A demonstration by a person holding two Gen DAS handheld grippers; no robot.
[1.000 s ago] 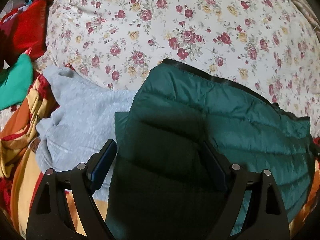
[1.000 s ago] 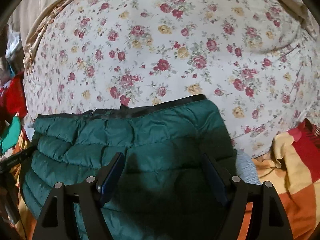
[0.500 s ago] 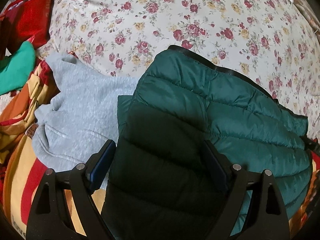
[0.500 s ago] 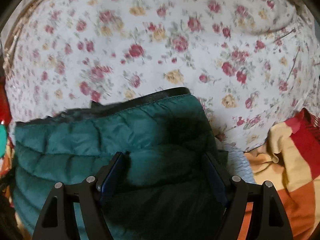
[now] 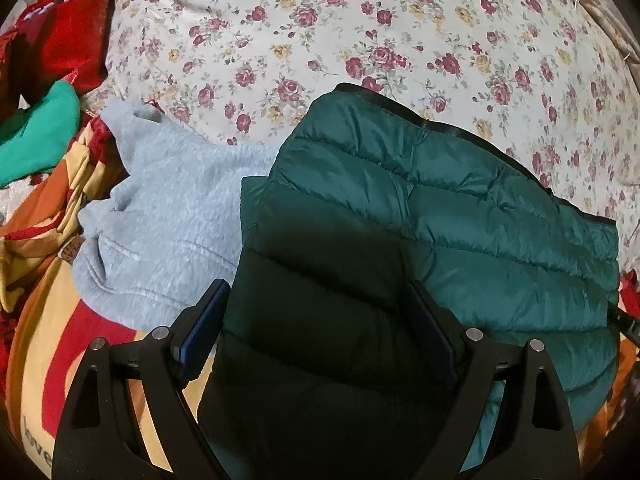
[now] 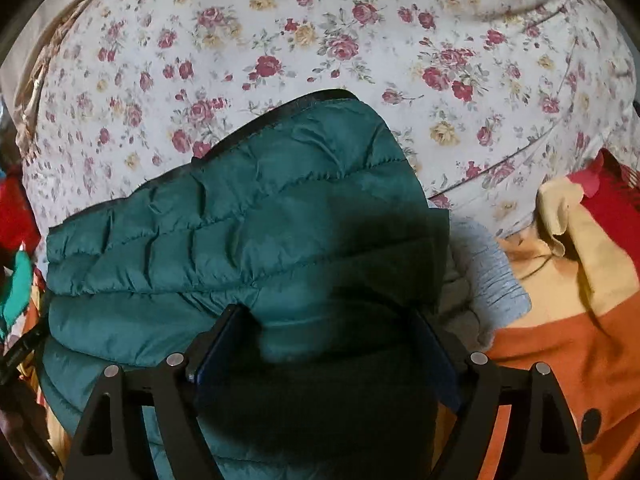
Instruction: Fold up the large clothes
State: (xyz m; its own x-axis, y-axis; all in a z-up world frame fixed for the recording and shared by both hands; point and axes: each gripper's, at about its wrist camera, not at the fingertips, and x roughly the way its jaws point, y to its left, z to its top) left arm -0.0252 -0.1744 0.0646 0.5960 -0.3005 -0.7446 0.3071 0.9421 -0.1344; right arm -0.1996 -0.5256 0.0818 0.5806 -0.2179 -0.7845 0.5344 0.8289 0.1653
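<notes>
We see a dark green quilted jacket (image 5: pixel 460 216) lying folded on a bed with a floral sheet (image 5: pixel 360 32). The jacket covers the near part of the bed, and its black-trimmed edge is on the far side, toward the flowers.

In the left wrist view, the left gripper (image 5: pixel 316 320) is over the near left part of the jacket. Its two fingers stand wide apart, one on each side of a shaded jacket panel, and the blue pads do not press the cloth, so we read this gripper as released. The jacket spreads from between the fingers to the far right. Just to the left of the jacket lies a light grey fleece sweater (image 5: pixel 168 216), partly under the jacket's edge. Further left are a striped blanket (image 5: pixel 48 320) in orange, yellow and red, a bright green cloth (image 5: pixel 36 136) and a red cloth (image 5: pixel 68 40).

In the right wrist view, the right gripper (image 6: pixel 324 340) is over the near right end of the jacket (image 6: pixel 224 216). Its fingers are also spread, with jacket fabric lying between them, not pinched. The jacket reaches to the left from here. On the right, the grey sweater's cuff (image 6: pixel 492 276) shows just beside the jacket, and beyond it lies the striped blanket (image 6: pixel 568 320).
</notes>
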